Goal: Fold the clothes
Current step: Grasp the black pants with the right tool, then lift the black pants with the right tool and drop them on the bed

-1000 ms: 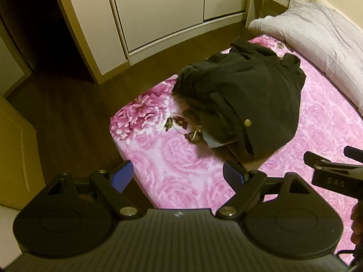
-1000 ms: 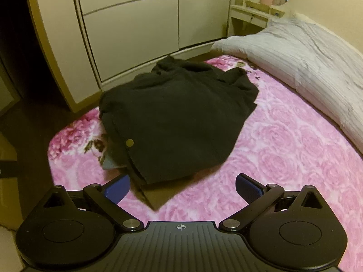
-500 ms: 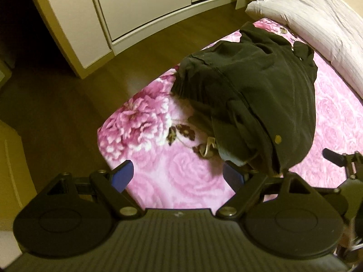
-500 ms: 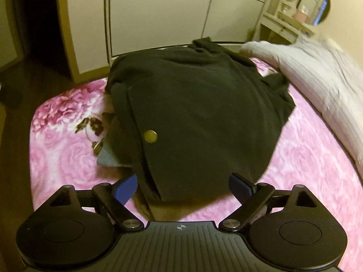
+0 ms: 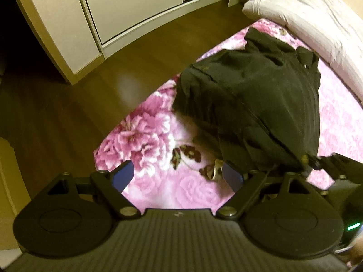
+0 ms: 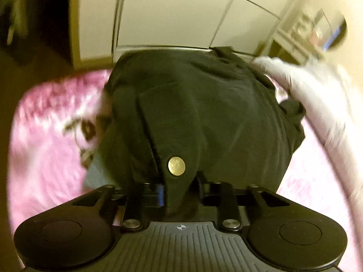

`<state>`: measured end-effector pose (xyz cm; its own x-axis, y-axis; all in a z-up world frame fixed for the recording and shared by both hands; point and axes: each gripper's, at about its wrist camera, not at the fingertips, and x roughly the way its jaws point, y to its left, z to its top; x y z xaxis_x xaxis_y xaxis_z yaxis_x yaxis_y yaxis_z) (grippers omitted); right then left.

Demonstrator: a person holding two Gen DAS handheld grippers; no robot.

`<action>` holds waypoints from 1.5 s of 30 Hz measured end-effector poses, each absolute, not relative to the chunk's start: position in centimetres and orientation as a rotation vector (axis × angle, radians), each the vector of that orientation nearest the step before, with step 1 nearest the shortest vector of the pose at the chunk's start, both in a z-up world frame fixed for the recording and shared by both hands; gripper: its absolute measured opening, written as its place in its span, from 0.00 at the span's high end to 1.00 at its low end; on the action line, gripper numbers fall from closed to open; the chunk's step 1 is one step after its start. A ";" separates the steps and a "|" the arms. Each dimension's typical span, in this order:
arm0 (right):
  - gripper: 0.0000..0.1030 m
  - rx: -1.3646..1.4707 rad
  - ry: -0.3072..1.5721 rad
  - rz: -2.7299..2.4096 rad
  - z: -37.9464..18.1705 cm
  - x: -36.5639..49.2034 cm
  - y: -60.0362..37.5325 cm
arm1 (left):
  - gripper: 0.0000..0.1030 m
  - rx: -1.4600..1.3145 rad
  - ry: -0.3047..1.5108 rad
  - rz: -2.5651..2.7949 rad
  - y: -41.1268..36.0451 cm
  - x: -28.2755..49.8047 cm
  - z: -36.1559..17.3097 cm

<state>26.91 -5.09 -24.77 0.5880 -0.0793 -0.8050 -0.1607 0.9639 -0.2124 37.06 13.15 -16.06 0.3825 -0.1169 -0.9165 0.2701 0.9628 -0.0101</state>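
A dark garment [image 5: 261, 95] lies crumpled on a pink flowered blanket [image 5: 147, 140]. My left gripper [image 5: 178, 172] hovers open over the blanket, its right finger just beside the garment's near edge, with only blanket between the fingers. In the right wrist view the garment [image 6: 204, 113] fills the middle, and its brass button [image 6: 176, 166] sits just ahead of my right gripper [image 6: 180, 190]. That gripper's jaws are closing, with the fabric edge below the button pinched between them. The right gripper [image 5: 335, 165] also shows at the garment's near corner in the left wrist view.
A white quilt [image 5: 317, 11] lies along the blanket's far right side. Cream wardrobe doors [image 5: 136, 6] stand behind, across a strip of brown wooden floor [image 5: 68, 113]. A dressing shelf with a round mirror [image 6: 335, 31] is at the back right.
Both grippers have dropped closer to the garment. The right gripper's jaws have gone from wide open to closed around the fabric edge by the button. The left gripper has stayed open.
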 end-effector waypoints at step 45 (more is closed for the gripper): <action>0.26 1.252 0.568 -1.480 -10.0 -40.9 -41.4 | 0.23 0.691 0.955 -1.111 -27.2 -0.1 -12.4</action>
<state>-40.94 -41.39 -10.04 0.1164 -0.4098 -0.9047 0.9098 -0.3214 0.2626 -0.11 -27.17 -12.40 0.1418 -0.4213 -0.8958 0.9489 0.3154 0.0018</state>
